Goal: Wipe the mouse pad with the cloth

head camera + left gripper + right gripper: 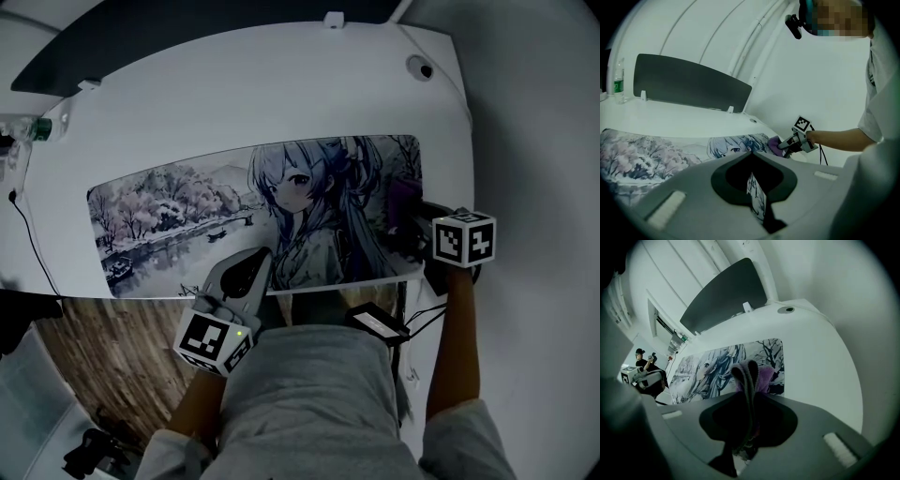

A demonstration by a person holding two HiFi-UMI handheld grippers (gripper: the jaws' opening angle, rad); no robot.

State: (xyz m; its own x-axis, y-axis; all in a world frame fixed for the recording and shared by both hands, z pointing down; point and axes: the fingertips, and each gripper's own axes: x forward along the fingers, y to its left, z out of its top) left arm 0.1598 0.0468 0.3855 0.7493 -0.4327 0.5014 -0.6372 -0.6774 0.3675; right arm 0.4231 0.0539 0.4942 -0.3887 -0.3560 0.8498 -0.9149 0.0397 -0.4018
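A long mouse pad [178,220] printed with a snowy scene and an anime figure lies across the white table [234,103]. My left gripper [251,267] is at the pad's front edge, shut on that edge; a sliver of the mouse pad [757,194] shows between its jaws. My right gripper [414,223] is at the pad's right end, shut on a purple cloth [403,199]. The cloth [761,376] bunches out past the jaws and rests on the mouse pad [708,366]. In the left gripper view the cloth [774,143] sits on the pad's far corner.
A clear bottle [33,128] stands at the table's far left corner. A dark divider panel [689,84] runs along the back edge. A cable hole [419,67] is at the back right. A black cable [33,246] hangs off the left. A black box [379,323] with wires hangs at my waist.
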